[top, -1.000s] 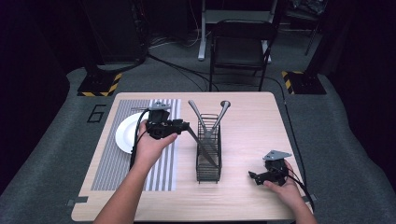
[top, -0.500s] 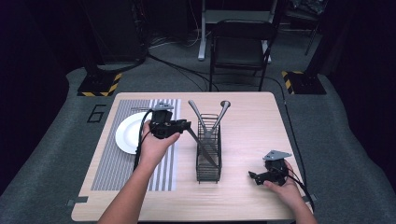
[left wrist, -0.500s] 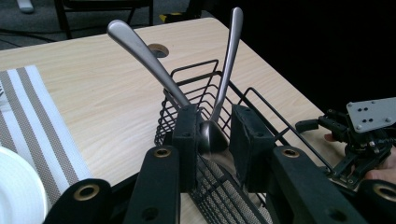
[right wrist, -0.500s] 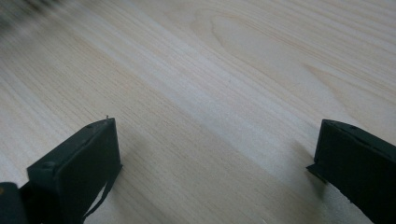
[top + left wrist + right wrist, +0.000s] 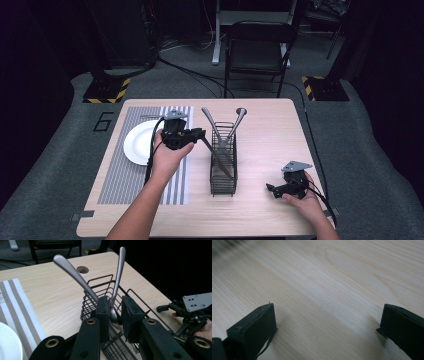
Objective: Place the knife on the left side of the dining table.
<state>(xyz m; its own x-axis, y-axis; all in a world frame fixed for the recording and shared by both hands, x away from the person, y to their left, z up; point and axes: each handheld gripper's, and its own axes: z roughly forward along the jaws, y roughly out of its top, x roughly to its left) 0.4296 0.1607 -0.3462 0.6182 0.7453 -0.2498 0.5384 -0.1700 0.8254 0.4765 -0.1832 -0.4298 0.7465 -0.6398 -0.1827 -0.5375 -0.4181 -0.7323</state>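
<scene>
Left gripper (image 5: 113, 315) at the wire caddy (image 5: 223, 165)
It has moved from the plate (image 5: 137, 142) to the caddy, jaws nearly pinching a utensil (image 5: 117, 275); right gripper (image 5: 272, 189) jaws spread, idle beside it.

Numeral "6" (image 5: 103, 121) on grey floor mat (image 5: 60, 150).
</scene>
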